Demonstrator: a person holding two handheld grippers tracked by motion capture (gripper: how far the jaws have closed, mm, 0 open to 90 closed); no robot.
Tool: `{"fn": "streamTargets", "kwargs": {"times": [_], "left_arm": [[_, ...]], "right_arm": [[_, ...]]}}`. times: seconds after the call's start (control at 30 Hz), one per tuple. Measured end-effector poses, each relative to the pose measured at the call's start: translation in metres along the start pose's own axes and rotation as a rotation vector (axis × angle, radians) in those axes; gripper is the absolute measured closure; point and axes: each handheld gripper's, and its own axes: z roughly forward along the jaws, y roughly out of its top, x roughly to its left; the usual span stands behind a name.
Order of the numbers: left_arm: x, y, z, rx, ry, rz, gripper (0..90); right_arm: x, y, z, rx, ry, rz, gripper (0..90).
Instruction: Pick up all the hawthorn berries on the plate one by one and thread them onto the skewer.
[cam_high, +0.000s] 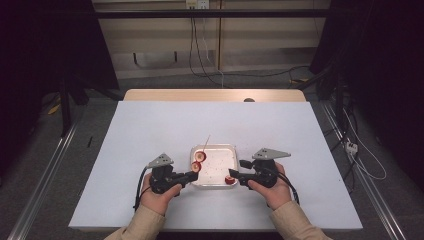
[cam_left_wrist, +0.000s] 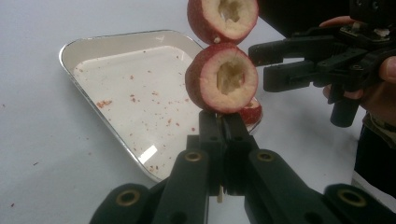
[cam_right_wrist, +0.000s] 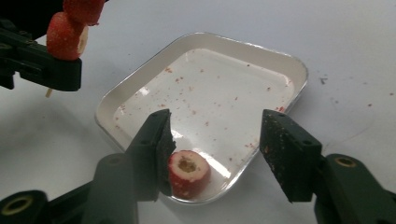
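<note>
A thin wooden skewer (cam_high: 205, 142) carries two cored red fruits (cam_left_wrist: 222, 78), one above the other, over the left side of a white metal tray (cam_high: 216, 161). My left gripper (cam_left_wrist: 218, 119) is shut on the skewer just below the lower fruit (cam_high: 196, 166). A third cored red fruit (cam_right_wrist: 187, 173) lies at the tray's near right corner. My right gripper (cam_right_wrist: 215, 135) straddles it with its jaws apart. The left pad (cam_right_wrist: 164, 140) touches the fruit and the right pad stands well off it. The right gripper (cam_left_wrist: 261, 65) also shows beyond the skewered fruits in the left gripper view.
Red crumbs speckle the tray floor (cam_right_wrist: 219, 93) and the white table sheet (cam_high: 150, 130) around it. The table's wooden far edge (cam_high: 215, 95) lies beyond the sheet. Cables run across the floor behind.
</note>
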Motion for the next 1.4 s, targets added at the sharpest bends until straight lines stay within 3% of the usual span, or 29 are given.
{"fn": "streamTargets", "kwargs": {"times": [0.07, 0.53, 0.73, 0.97, 1.23, 1.4], "left_arm": [[0.0, 0.0, 0.0, 0.0, 0.001, 0.0, 88.8], [0.0, 0.0, -0.003, -0.001, 0.01, 0.005, 88.8], [-0.001, -0.001, -0.002, 0.005, 0.008, 0.007, 88.9], [-0.001, -0.001, -0.002, 0.005, 0.008, 0.004, 88.8], [0.0, -0.001, -0.001, 0.005, 0.002, 0.007, 88.8], [0.001, -0.001, 0.0, 0.01, -0.001, 0.009, 88.8]], "right_arm": [[0.0, -0.001, 0.001, 0.006, 0.011, 0.009, 45.8], [0.008, -0.007, 0.009, 0.054, 0.025, -0.062, 62.7], [0.008, -0.01, 0.009, 0.057, 0.037, -0.068, 68.0], [0.009, -0.011, 0.014, 0.074, 0.041, -0.07, 65.3], [0.008, -0.011, 0.02, 0.08, 0.037, -0.028, 57.3], [0.009, -0.012, 0.024, 0.088, 0.038, -0.013, 58.5]]}}
